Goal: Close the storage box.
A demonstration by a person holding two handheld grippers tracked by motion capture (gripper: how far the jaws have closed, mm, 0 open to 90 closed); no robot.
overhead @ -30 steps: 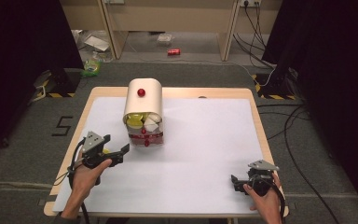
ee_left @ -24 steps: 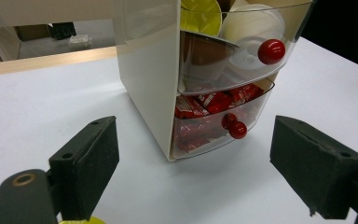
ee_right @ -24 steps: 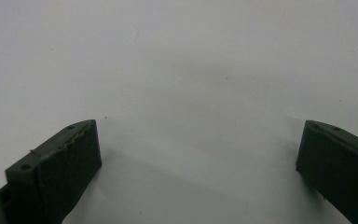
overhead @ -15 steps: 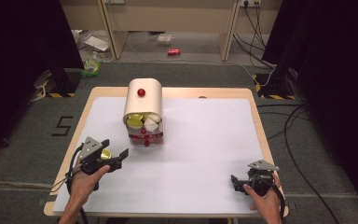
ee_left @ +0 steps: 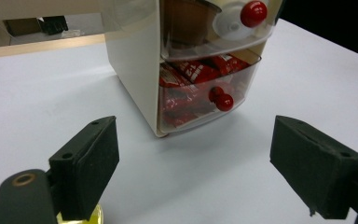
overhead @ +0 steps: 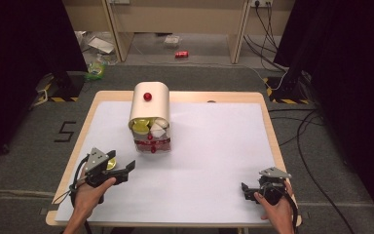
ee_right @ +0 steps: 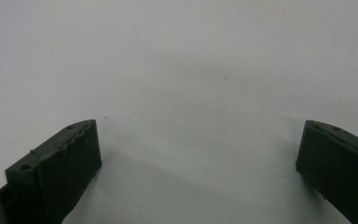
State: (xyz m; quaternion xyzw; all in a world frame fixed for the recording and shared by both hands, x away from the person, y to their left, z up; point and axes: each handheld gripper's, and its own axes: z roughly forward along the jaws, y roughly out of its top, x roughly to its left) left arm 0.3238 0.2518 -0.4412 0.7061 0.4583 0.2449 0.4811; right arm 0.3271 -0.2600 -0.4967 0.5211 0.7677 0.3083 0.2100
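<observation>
The cream plastic drawer cabinet with clear drawers and red ball knobs [overhead: 149, 117] stands left of centre on the white-topped table [overhead: 214, 146] — its lower drawer [ee_left: 205, 91] holds red packets. The left gripper [overhead: 121, 170] sits near it, jaws spread wide, pinching nothing. The right gripper [overhead: 247, 190] — jaws likewise spread — rests well apart at the near right corner.

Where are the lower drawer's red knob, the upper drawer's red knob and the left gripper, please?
lower drawer's red knob [ee_left: 224, 101]: left gripper view, its round front.
upper drawer's red knob [ee_left: 253, 13]: left gripper view, its middle.
left gripper [overhead: 127, 169]: high view, between its fingers.
</observation>
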